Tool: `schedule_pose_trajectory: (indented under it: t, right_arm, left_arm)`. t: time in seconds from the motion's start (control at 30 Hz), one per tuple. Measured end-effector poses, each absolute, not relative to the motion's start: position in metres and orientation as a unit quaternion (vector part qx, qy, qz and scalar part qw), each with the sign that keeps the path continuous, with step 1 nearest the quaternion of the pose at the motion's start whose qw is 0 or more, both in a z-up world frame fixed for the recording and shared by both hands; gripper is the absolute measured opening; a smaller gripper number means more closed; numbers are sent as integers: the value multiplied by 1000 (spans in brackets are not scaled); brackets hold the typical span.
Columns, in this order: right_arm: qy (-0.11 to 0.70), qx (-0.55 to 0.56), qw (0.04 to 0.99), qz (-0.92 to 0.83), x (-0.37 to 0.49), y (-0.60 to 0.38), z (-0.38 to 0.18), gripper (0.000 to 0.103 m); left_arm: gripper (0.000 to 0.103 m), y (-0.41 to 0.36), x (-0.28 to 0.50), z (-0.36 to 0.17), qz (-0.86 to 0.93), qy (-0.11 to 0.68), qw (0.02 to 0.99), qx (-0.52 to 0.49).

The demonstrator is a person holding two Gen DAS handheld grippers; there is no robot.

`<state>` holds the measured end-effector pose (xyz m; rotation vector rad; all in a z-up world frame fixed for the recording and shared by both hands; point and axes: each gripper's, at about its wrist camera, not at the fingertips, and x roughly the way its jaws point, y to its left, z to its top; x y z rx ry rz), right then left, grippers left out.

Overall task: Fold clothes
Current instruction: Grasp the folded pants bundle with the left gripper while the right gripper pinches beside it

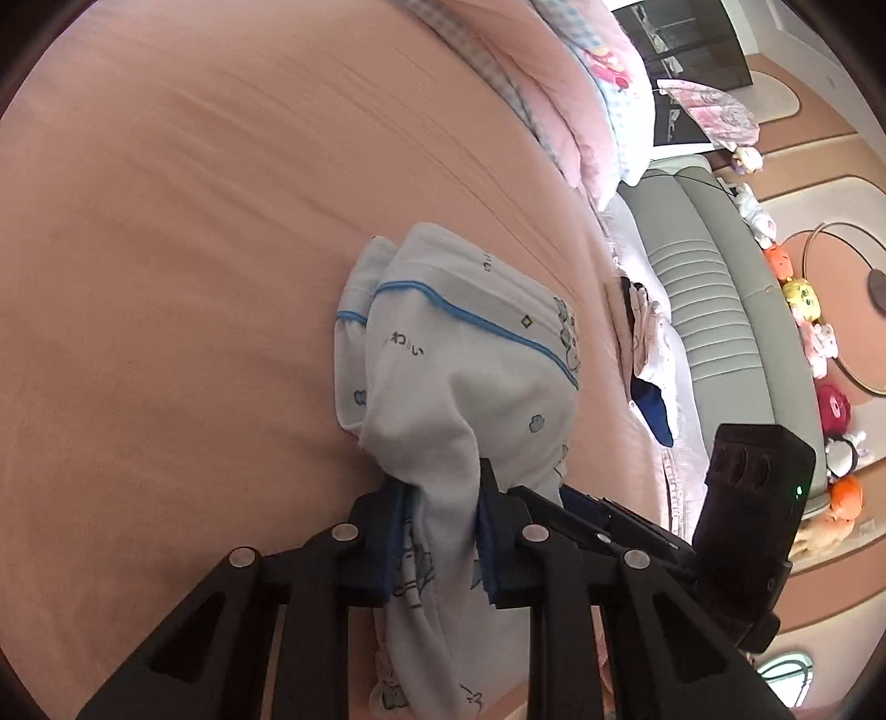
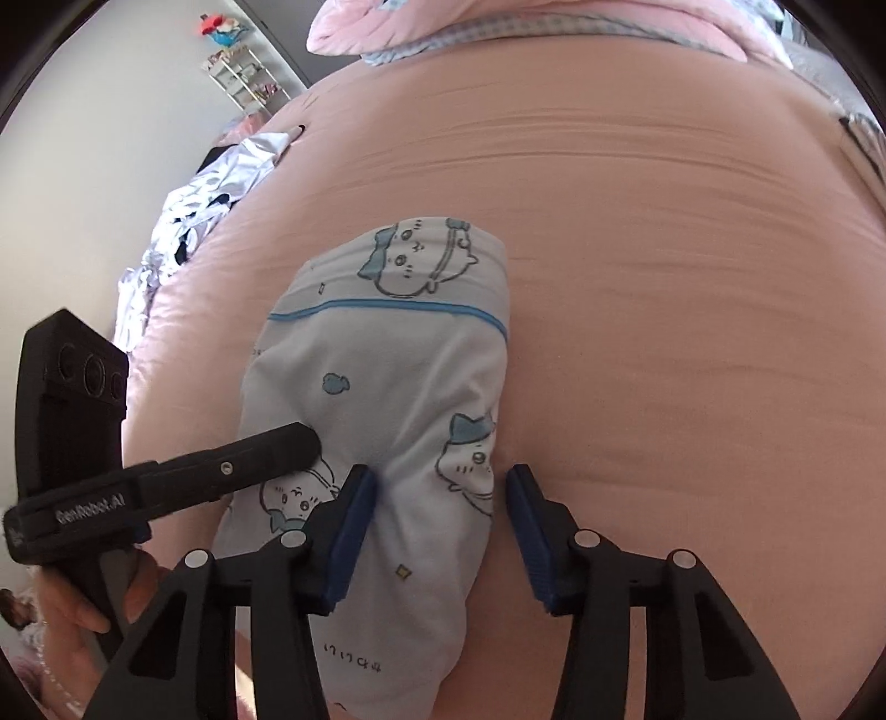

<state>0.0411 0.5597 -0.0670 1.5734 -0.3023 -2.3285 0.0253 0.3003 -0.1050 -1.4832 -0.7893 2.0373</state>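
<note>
A wide bed (image 2: 664, 266) in a peach-pink sheet fills the room, bunched pink bedding (image 2: 498, 27) at its far end and a grey padded headboard (image 1: 714, 310) along one side. On the sheet near the middle lies a white garment (image 2: 398, 376) with blue piping and cartoon prints, partly folded. The left hand-held gripper (image 1: 440, 531) pinches a bunch of its cloth. The right hand-held gripper (image 2: 440, 531) is spread, pads either side of the garment's near end.
</note>
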Motion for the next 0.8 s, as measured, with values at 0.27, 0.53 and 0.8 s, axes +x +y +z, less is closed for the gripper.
schedule_pose_trajectory:
  t: [0.27,0.53,0.8]
  right_arm:
    - [-142,552,179,-802,37,557,-72,31]
    - [-186,555,167,-793,33,565,-85,37]
    - [-159,558,171,-797,32,555,-87,46]
  left_arm:
    - [21,306,28,-104,761,-279,242,-533]
    - [34,305,37,-92,786,-230,220,-530]
    - [44,316,32,-97,787,-219,222,-531]
